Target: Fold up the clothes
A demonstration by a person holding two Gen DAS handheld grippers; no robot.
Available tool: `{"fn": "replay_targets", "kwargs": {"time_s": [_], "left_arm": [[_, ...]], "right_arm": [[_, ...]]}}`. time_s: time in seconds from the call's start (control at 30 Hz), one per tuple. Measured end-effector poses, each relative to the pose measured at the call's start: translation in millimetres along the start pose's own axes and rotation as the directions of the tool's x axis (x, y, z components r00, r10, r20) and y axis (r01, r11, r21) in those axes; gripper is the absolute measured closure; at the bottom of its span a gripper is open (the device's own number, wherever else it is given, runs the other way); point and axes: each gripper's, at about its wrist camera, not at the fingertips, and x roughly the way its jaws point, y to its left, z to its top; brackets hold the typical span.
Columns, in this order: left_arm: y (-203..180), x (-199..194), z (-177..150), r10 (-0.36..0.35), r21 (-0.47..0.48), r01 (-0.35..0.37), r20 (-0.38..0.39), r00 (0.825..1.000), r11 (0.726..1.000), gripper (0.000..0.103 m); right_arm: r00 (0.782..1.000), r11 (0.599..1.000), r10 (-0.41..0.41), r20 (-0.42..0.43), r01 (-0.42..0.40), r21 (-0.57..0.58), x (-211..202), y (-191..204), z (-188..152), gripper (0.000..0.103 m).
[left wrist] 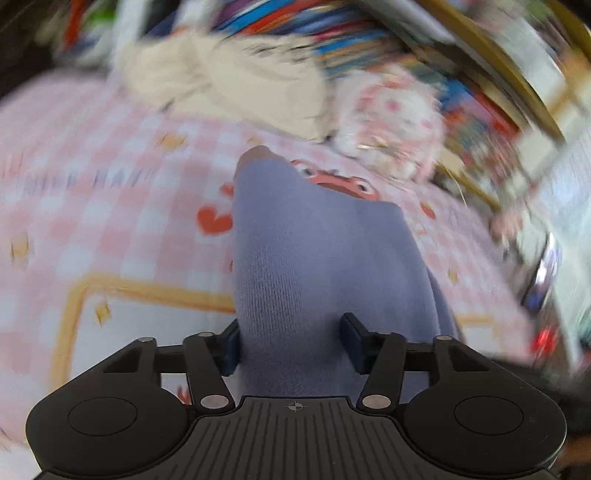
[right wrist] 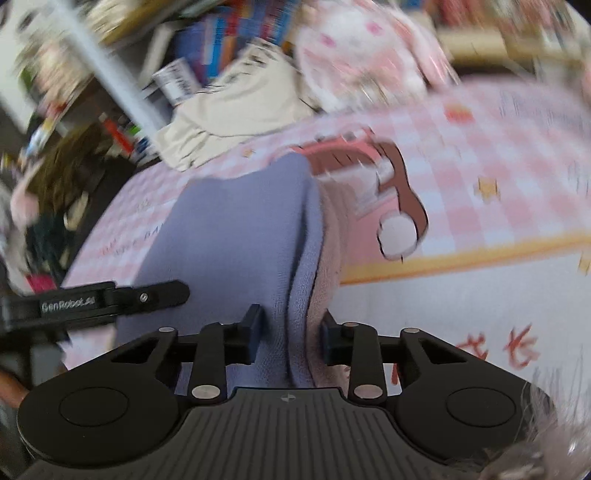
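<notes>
A lavender knit garment (left wrist: 310, 258) hangs bunched between the fingers of my left gripper (left wrist: 291, 341), which is shut on it above a pink checked blanket (left wrist: 110, 206). In the right wrist view the same lavender garment (right wrist: 236, 243) shows a pinkish inner side along its right edge, and my right gripper (right wrist: 291, 338) is shut on a folded edge of it. The other gripper's black finger (right wrist: 147, 295) reaches in from the left, lying over the cloth. Both views are motion-blurred.
A cream garment (left wrist: 236, 85) lies crumpled at the far edge of the blanket, next to a pink-and-white plush toy (left wrist: 391, 114). Shelves of colourful books (left wrist: 332, 33) stand behind. Dark clutter (right wrist: 55, 192) fills the floor at the left of the right wrist view.
</notes>
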Motion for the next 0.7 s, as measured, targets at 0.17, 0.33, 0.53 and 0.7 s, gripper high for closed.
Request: {"fn": "replay_targets", "kwargs": {"time_s": [0.17, 0.33, 0.53, 0.7], "left_arm": [[16, 5, 3, -0.048, -0.082, 0.043, -0.059, 0.997, 0.996, 0.04], [28, 11, 3, -0.091, -0.147, 0.078, -0.079, 0.993, 0.986, 0.034], [35, 15, -3, -0.126, -0.22, 0.109, -0.064, 0.99, 0.969, 0.034], [24, 8, -5, -0.11, -0.167, 0.103, -0.035, 0.993, 0.981, 0.049]], "right_arm": [[1.0, 1.0, -0.021, 0.005, 0.021, -0.016, -4, 2, -5, 0.06], [0.999, 0.996, 0.022, -0.023, -0.02, 0.089, 0, -10, -3, 0.055], [0.998, 0.992, 0.054, -0.024, -0.051, 0.117, 4, -14, 0, 0.055], [0.998, 0.998, 0.06, 0.009, -0.06, 0.034, 0, -6, -4, 0.07]]}}
